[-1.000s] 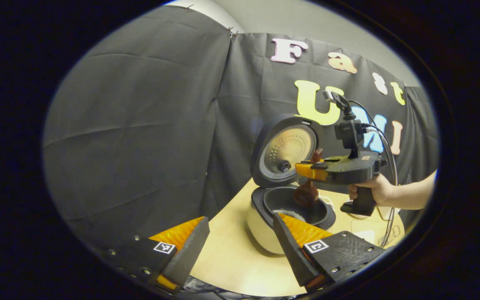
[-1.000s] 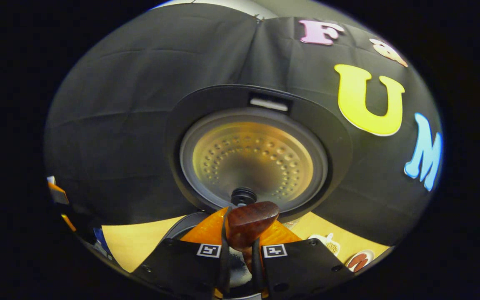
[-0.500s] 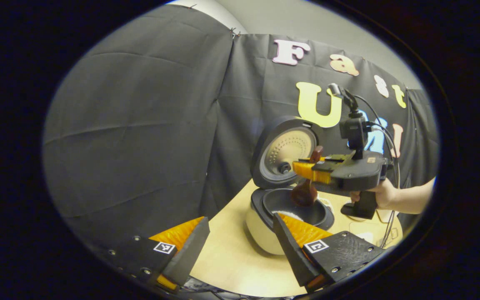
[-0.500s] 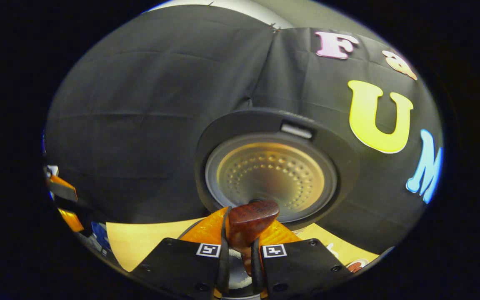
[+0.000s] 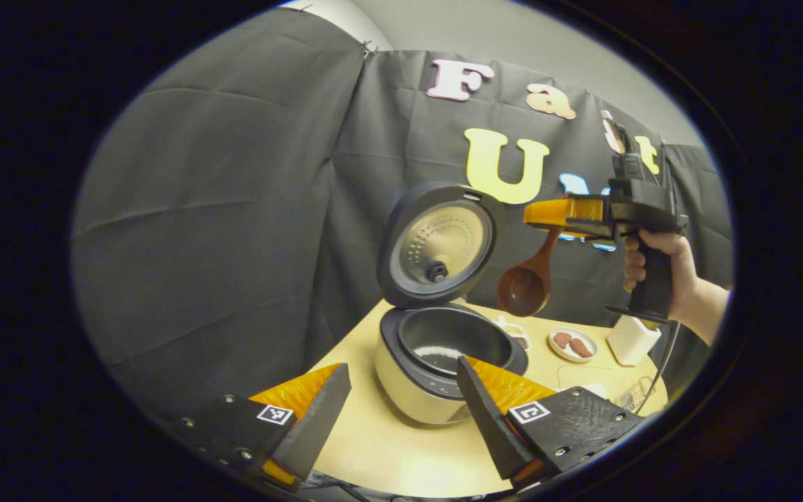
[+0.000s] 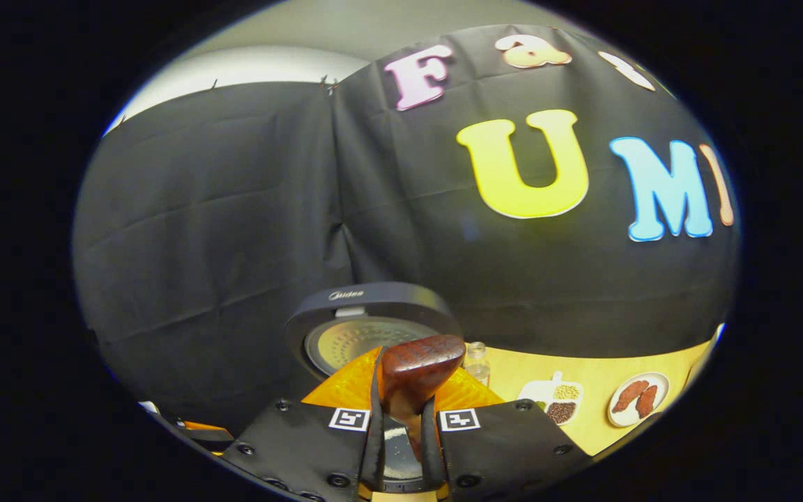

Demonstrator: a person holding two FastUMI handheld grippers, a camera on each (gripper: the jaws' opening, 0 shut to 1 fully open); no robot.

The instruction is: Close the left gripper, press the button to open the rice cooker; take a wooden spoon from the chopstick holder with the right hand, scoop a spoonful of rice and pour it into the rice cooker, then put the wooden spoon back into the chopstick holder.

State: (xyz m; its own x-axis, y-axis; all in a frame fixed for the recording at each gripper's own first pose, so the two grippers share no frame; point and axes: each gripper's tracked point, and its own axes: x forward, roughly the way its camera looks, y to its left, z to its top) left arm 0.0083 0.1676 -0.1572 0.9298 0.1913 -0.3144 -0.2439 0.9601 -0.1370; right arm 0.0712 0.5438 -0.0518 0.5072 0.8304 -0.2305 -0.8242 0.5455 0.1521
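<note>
The rice cooker stands on the table with its lid up, and a little white rice lies in its dark pot. In the left gripper view my left gripper is open, low in front of the cooker. My right gripper hangs high, right of the lid, shut on the handle of the wooden spoon, whose bowl dangles above and right of the pot. The right gripper view has the spoon handle's end pinched between the fingers of the right gripper, with the lid below and beyond.
A white chopstick holder stands at the table's right end, below the hand. A small plate with brown pieces and a dish of grains lie on the wooden table. A small glass jar stands near the lid.
My right gripper has lifted the wooden spoon up and away from the pot, rightward, with its view turning from the lid toward the wall. The left gripper stays open and hardly shifts.
</note>
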